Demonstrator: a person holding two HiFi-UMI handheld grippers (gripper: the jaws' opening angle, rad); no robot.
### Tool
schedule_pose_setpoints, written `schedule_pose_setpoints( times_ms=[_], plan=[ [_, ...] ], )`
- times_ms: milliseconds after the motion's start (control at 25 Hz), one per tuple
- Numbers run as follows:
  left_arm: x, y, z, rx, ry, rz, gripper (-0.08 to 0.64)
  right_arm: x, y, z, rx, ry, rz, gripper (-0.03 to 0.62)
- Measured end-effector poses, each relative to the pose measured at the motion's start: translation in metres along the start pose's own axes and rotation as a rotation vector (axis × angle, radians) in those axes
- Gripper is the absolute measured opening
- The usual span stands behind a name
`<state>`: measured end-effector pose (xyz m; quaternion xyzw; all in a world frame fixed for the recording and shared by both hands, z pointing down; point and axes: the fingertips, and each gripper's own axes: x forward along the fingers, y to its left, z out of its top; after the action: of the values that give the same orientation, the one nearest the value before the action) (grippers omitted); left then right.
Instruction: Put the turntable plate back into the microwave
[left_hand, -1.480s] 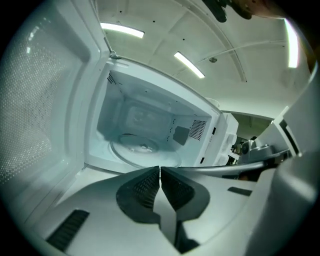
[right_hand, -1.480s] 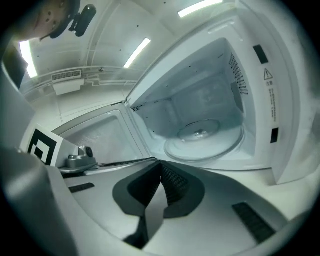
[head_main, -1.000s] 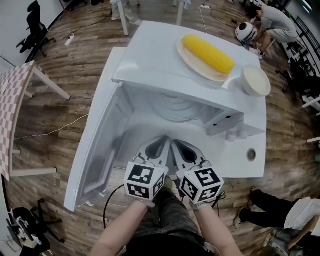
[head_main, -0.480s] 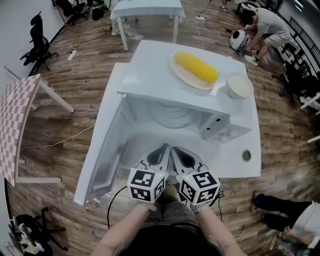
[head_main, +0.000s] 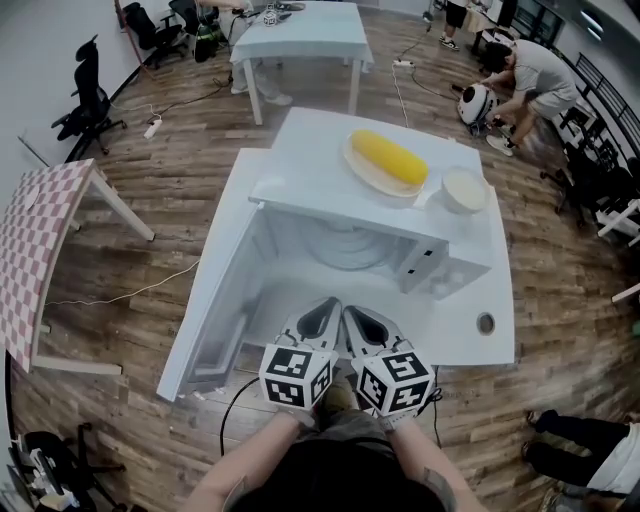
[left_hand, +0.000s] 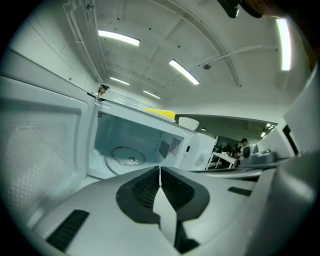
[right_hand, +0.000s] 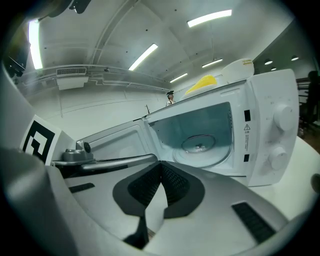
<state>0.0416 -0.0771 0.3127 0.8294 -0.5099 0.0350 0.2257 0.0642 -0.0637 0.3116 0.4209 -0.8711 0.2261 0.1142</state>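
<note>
The white microwave (head_main: 400, 215) stands on a white table with its door (head_main: 215, 300) swung open to the left. The clear glass turntable plate (right_hand: 202, 147) lies flat on the floor of the cavity, also seen in the left gripper view as the plate (left_hand: 125, 156) and from above as the plate (head_main: 345, 245). My left gripper (head_main: 318, 318) and right gripper (head_main: 368, 318) are side by side in front of the opening, well back from it, both shut and holding nothing. The jaws of each meet in their own views, left gripper (left_hand: 160, 175) and right gripper (right_hand: 160, 172).
On top of the microwave sit a plate with a yellow corn cob (head_main: 388, 160) and a white bowl (head_main: 464, 188). The table (head_main: 470, 335) has a cable hole (head_main: 486, 323) at the front right. Another white table (head_main: 300, 30), chairs and people stand around on the wooden floor.
The head view has pulled back and up, so the microwave looks smaller and farther. The two grippers stay shut, side by side, in much the same place.
</note>
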Motion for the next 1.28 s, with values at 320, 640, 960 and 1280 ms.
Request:
schedule_pose_setpoints(
  times_ms=[320, 640, 960, 1280],
  plan=[
    [-0.001, -0.002, 0.006, 0.004, -0.028, -0.021, 0.021, -0.002, 0.0, -0.002, 0.012, -0.011, -0.017, 0.02],
    [-0.007, -0.003, -0.001, -0.017, -0.024, -0.032, 0.021, -0.005, 0.003, -0.007, 0.104, -0.038, 0.002, 0.02],
    [-0.015, 0.0, -0.013, -0.035, -0.014, -0.027, 0.021, -0.007, 0.01, -0.022, 0.126, -0.03, 0.006, 0.02],
    [-0.023, 0.011, -0.018, -0.036, -0.022, -0.004, 0.021, 0.0, 0.019, -0.028, 0.095, -0.024, 0.006, 0.02]
  ],
)
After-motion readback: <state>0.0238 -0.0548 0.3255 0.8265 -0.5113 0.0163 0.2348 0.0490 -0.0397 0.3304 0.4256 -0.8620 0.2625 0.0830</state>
